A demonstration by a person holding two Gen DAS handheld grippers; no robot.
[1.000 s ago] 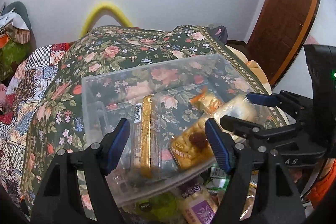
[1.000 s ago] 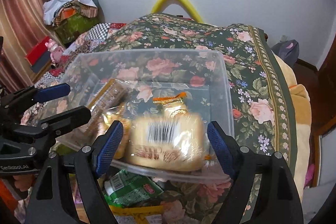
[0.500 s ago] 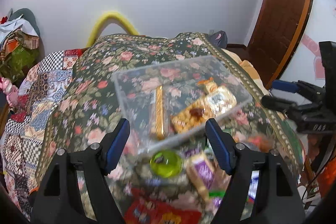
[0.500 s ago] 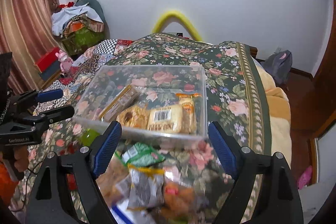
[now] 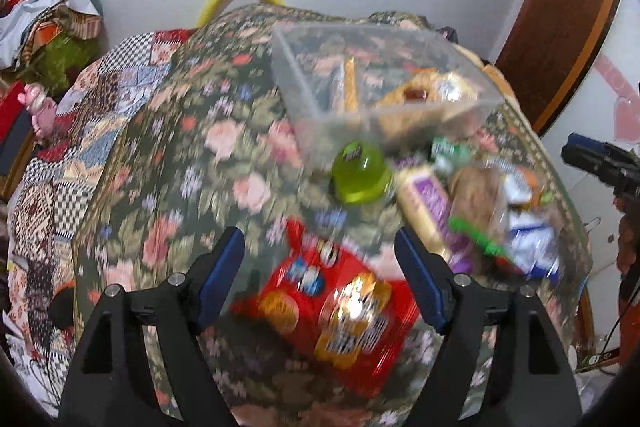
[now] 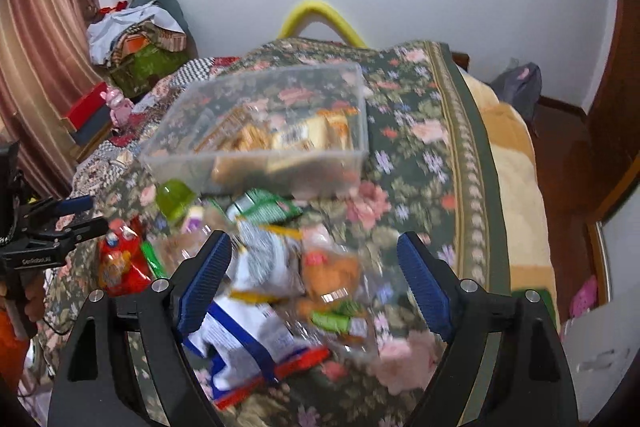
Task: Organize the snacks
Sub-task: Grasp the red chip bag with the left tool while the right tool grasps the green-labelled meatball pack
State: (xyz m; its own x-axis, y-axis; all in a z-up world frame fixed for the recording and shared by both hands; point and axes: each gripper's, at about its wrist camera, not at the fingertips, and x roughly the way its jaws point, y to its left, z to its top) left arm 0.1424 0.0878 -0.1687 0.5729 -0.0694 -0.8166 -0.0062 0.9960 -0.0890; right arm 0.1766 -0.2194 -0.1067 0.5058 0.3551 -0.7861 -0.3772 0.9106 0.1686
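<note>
A clear plastic box [image 5: 308, 111] [image 6: 176, 163] sits on the floral blanket with a long gold bar and several pastry packets inside. In front of it lies a loose pile: a green jelly cup [image 5: 360, 173] [image 6: 174, 197], a purple packet [image 5: 428, 203], a red snack bag [image 5: 340, 307] [image 6: 118, 267], a green packet [image 6: 264, 209] and a white-and-blue bag [image 6: 240, 343]. My left gripper [image 5: 318, 233] [image 6: 86, 215] hovers above the red bag, its jaws opening and pressing on nothing. My right gripper [image 6: 314, 239] [image 5: 592, 159] hangs open over the white and orange packets, holding nothing.
The floral blanket [image 6: 420, 155] covers a bed whose right edge drops to the floor by a brown door [image 5: 560, 27]. A patchwork quilt [image 5: 100, 99] and a heap of clothes [image 6: 136, 39] lie left. A yellow hoop [image 6: 320, 15] stands behind the bed.
Both grippers have pulled back from over the box toward the near side. The box now looks smaller and farther, and the loose snack pile has come into view beneath the fingers.
</note>
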